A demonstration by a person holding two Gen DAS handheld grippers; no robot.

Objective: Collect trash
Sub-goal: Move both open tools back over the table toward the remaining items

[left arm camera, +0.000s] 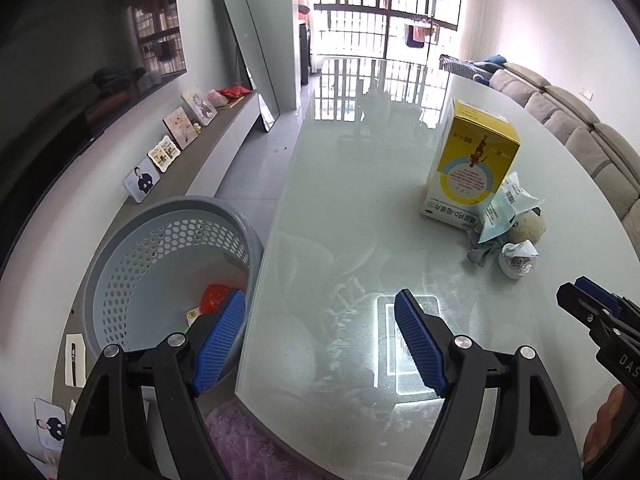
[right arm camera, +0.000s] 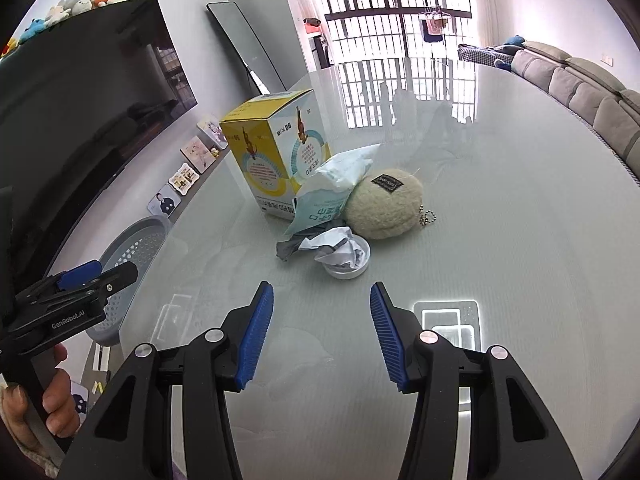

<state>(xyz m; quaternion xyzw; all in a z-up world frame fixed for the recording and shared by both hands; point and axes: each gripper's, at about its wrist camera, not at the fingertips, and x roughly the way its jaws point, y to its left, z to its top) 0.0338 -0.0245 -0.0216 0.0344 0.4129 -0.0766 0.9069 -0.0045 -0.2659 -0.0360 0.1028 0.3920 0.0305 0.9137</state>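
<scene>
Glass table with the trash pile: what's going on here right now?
A person holds a claw in each hand over the glossy glass table. Both are empty: the left claw, beside the grey perforated plastic basket, is open, and the right claw is open, aimed at the pile. Still on the table: the yellow-and-white cardboard box, pale blue plastic wrapper, crumpled paper in a white lid, cream fuzzy round pouch. The basket already holds a red scrap.
</scene>
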